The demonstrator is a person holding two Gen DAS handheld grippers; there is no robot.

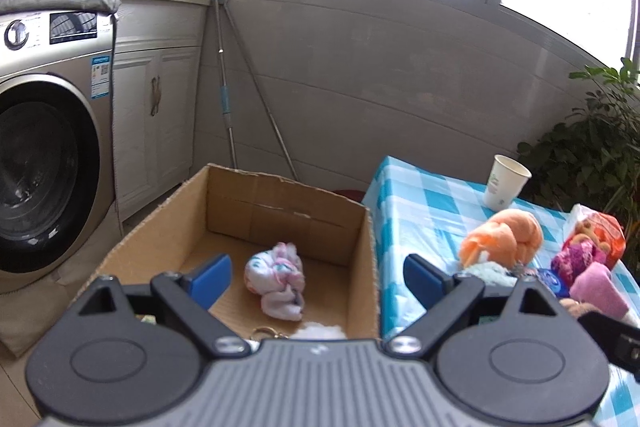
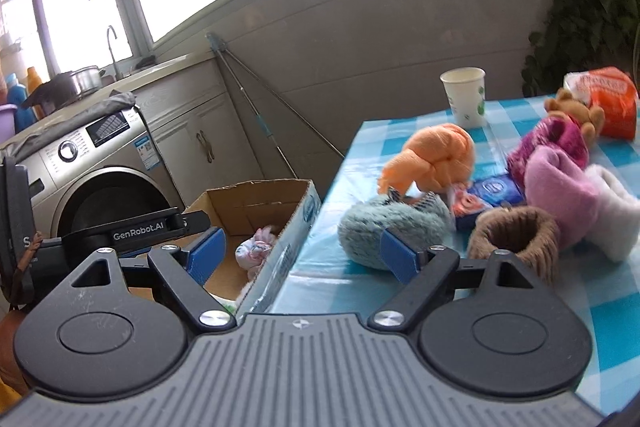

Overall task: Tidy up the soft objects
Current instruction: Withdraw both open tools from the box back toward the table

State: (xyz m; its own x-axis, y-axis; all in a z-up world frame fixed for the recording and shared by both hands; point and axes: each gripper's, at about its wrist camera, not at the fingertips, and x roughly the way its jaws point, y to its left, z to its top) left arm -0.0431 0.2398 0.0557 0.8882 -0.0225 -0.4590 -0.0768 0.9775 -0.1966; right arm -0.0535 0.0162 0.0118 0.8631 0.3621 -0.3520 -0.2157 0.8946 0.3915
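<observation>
My left gripper point(image 1: 316, 279) is open and empty, held above the cardboard box point(image 1: 288, 203). A balled white-and-pink cloth point(image 1: 276, 283) lies on the box floor, with a bit of white fluff point(image 1: 320, 331) near its front. My right gripper point(image 2: 302, 251) is open and empty, over the table's left edge. Just ahead of its right finger lies a grey-green fuzzy item point(image 2: 392, 227). An orange cloth ball point(image 2: 436, 157), a brown knit cuff point(image 2: 516, 239), a pink and white sock point(image 2: 572, 195) and a magenta plush bear point(image 2: 560, 135) lie on the checked tablecloth point(image 2: 608, 331).
A paper cup point(image 2: 464, 103), an orange snack bag point(image 2: 612, 99) and a blue packet point(image 2: 496, 189) also sit on the table. A washing machine point(image 1: 44, 155) stands left of the box. Mop poles point(image 1: 236, 75) lean in the corner. A leafy plant point(image 1: 600, 139) stands behind the table.
</observation>
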